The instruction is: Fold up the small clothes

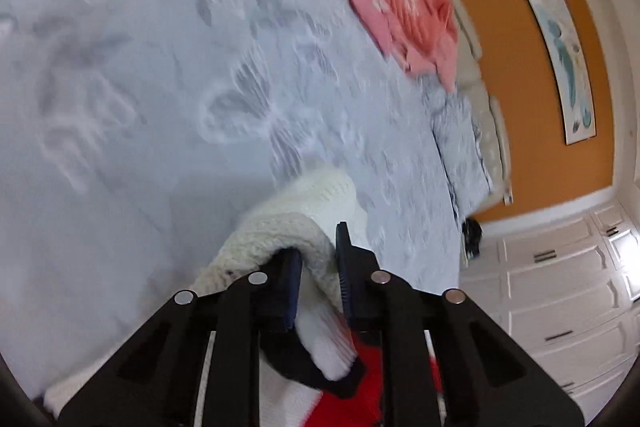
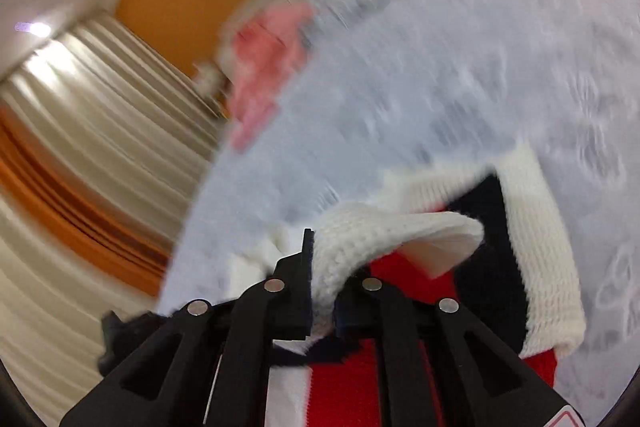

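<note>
Pale blue-grey bedspread [image 1: 140, 107] stitched with butterfly shapes, covering the bed. Cream padded headboard [image 1: 472, 39] along its far edge, against an orange wall [image 1: 500, 27]. Framed painting [image 1: 560, 55] with blue-green shapes hanging on that wall. White wardrobe doors [image 1: 560, 299] with dark handles beside it. Small dark object [image 1: 472, 231] near the bed's corner, too blurred to identify. In the right wrist view, pleated cream curtains [image 2: 100, 115] with an orange band, heavily smeared.
</note>
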Tool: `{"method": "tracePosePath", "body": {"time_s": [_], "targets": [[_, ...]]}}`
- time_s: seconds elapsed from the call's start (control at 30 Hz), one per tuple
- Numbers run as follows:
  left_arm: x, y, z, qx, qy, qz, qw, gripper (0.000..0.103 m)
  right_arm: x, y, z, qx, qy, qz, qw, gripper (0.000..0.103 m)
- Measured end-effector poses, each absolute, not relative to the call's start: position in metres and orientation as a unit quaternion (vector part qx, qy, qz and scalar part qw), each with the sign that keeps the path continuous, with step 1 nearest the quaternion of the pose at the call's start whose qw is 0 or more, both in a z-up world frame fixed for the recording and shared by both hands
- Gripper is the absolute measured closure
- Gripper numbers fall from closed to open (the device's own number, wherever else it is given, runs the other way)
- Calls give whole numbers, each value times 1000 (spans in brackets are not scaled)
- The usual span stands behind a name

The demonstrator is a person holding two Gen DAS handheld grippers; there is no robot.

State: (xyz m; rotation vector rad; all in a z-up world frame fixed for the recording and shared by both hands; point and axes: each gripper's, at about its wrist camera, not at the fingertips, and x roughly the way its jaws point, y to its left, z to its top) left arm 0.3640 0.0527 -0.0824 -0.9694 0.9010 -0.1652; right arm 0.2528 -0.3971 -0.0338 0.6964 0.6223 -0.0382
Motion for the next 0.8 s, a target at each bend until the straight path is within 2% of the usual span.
{"method": "tracePosePath", "body": {"time_s": [0.1, 0.13, 0.23, 0.33, 0.37, 0.4, 0.43, 0.47, 0.53, 0.6, 0.63, 0.73, 0.8], "targets": [[361, 46, -111, -402, 475, -59, 781, 88, 266, -390, -106, 260, 448, -88, 851, 96], [358, 46, -119, -397, 484, -53, 778, 88, 260, -393, -119, 273, 449, -81, 847, 96], [347, 49, -132, -392, 478, -52, 784, 86, 252, -405, -111, 309, 427, -83, 846, 93], [345, 52, -132, -382, 475, -55, 791, 86, 255, -412, -100, 310, 421, -90, 848, 79], [345, 52, -132, -382, 476, -55, 791, 86, 257, -415, -100, 306, 418, -95, 850, 71], [345, 51, -132, -382, 476, -55, 791, 86, 258, -420, -103, 306, 420, -101, 848, 79], [347, 51, -132, -379, 476, -56, 792, 86, 259, -423, -105, 305, 423, -104, 847, 93], [348, 49, -131, -372, 477, -57, 794, 86, 256, -426, -100, 302, 415, -110, 851, 97], [348, 45, -130, -361, 479, -62, 798, 85, 249, -426, -93, 274, 409, -125, 862, 97], [346, 39, -129, -342, 481, -66, 805, 83, 245, -432, -110, 222, 452, -144, 852, 98], [343, 34, -126, -322, 477, -68, 815, 82, 242, -435, -111, 219, 448, -147, 854, 98], [340, 27, -124, -292, 470, -73, 830, 80, 225, -426, -69, 186, 402, -227, 867, 79], [339, 27, -125, -291, 464, -77, 833, 79, 223, -410, -33, 167, 351, -241, 889, 77]]}}
